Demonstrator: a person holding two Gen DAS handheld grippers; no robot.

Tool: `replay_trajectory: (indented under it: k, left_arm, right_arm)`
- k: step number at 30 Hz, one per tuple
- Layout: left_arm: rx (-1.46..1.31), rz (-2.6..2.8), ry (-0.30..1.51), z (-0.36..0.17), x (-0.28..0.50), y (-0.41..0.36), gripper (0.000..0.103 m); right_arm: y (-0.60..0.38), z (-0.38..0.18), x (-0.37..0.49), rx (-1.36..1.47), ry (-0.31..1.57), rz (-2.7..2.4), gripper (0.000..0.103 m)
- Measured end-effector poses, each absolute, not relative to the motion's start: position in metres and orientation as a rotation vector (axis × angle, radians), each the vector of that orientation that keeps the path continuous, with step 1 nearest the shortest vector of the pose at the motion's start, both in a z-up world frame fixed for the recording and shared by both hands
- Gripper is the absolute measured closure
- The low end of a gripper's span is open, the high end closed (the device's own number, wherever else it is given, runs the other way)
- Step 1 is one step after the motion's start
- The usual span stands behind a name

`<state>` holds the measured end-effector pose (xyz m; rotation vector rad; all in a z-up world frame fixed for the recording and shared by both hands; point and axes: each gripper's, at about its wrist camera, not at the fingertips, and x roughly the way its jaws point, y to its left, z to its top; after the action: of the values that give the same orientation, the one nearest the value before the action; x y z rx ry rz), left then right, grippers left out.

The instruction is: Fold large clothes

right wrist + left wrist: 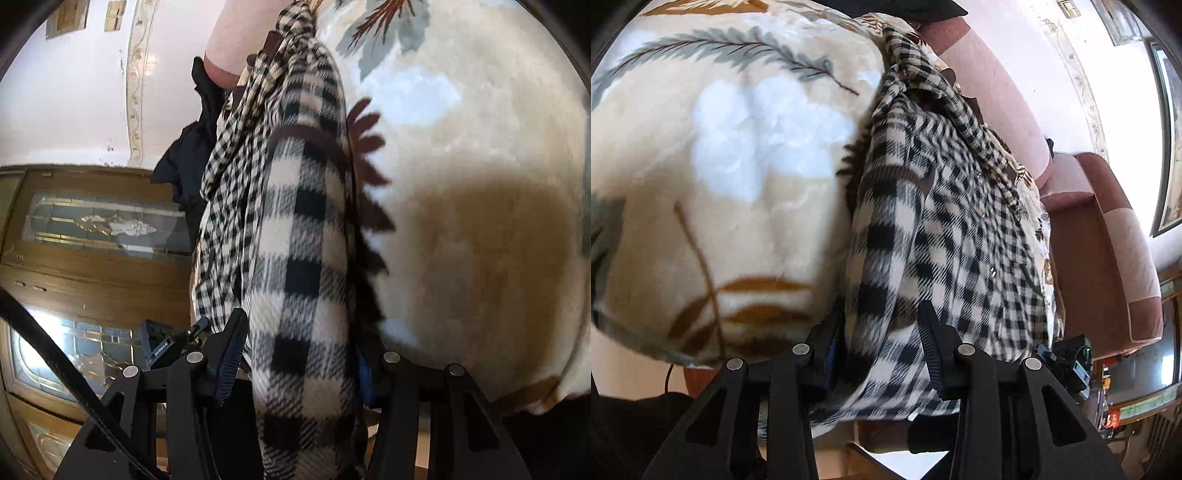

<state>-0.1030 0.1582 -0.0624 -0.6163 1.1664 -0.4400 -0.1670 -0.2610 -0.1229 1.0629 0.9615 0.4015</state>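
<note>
A black-and-white checked garment (945, 229) with brown trim hangs stretched between my two grippers, over a cream fleece blanket with leaf prints (720, 177). My left gripper (882, 347) is shut on the garment's thick folded edge, which fills the gap between its fingers. My right gripper (299, 350) is shut on the other end of the same garment (295, 236); its right finger is mostly hidden behind the cloth. The blanket (480, 184) fills the right of the right wrist view.
A pink and brown sofa (1089, 229) runs behind the garment, with a dark cloth (192, 155) lying on it. A wooden door with glass panels (92, 229) stands to the left in the right wrist view. A low table with clutter (1137, 391) stands at the right.
</note>
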Motion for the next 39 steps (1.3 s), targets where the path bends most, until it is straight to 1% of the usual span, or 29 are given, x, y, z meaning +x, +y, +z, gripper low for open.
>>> replay_trajectory:
  k: [4, 8, 10, 12, 15, 16, 17, 18, 19, 21, 24, 29, 33, 36, 39]
  left_arm:
    - [-0.604, -0.428, 1.159, -0.063, -0.112, 0.156, 0.065]
    - [-0.566, -0.429, 1.139, -0.062, -0.120, 0.148, 0.052]
    - [-0.535, -0.422, 1.128, -0.060, -0.120, 0.141, 0.048]
    - [-0.490, -0.418, 1.117, -0.057, -0.121, 0.132, 0.041]
    - [-0.416, -0.394, 1.110, -0.055, -0.123, 0.121, 0.038]
    - [-0.388, -0.377, 1.112, -0.054, -0.122, 0.117, 0.039]
    - [-0.352, -0.349, 1.117, -0.053, -0.122, 0.114, 0.055]
    - [-0.303, -0.301, 1.129, -0.051, -0.120, 0.111, 0.084]
    - [-0.282, -0.284, 1.139, -0.050, -0.118, 0.111, 0.094]
    - [-0.351, -0.300, 1.149, -0.044, -0.115, 0.120, 0.095]
    - [-0.394, -0.301, 1.110, -0.027, -0.125, 0.131, 0.096]
    - [-0.402, -0.340, 1.077, -0.006, -0.155, 0.137, 0.096]
    - [-0.421, -0.369, 1.086, -0.007, -0.171, 0.143, 0.096]
    - [-0.405, -0.377, 1.090, -0.006, -0.170, 0.143, 0.096]
    - [-0.426, -0.402, 1.096, 0.001, -0.156, 0.144, 0.096]
  right_arm:
    - [-0.247, -0.120, -0.170, 1.004, 0.968, 0.395, 0.048]
    - [-0.241, -0.114, -0.169, 0.950, 0.967, 0.374, 0.048]
    - [-0.238, -0.112, -0.171, 0.921, 0.969, 0.365, 0.048]
    - [-0.232, -0.109, -0.172, 0.894, 0.968, 0.354, 0.048]
    - [-0.228, -0.106, -0.175, 0.865, 0.964, 0.333, 0.049]
    - [-0.223, -0.105, -0.173, 0.852, 0.963, 0.320, 0.051]
    - [-0.221, -0.103, -0.173, 0.833, 0.965, 0.299, 0.062]
    - [-0.218, -0.102, -0.173, 0.803, 0.974, 0.266, 0.077]
    - [-0.216, -0.102, -0.173, 0.780, 0.982, 0.239, 0.083]
    - [-0.215, -0.099, -0.172, 0.770, 0.987, 0.217, 0.093]
    - [-0.220, -0.092, -0.179, 0.790, 0.963, 0.221, 0.095]
    - [-0.220, -0.071, -0.202, 0.754, 0.934, 0.254, 0.096]
    - [-0.211, -0.065, -0.228, 0.726, 0.958, 0.309, 0.096]
    - [-0.203, -0.068, -0.232, 0.674, 1.003, 0.338, 0.096]
    - [-0.206, -0.061, -0.218, 0.658, 1.000, 0.350, 0.096]
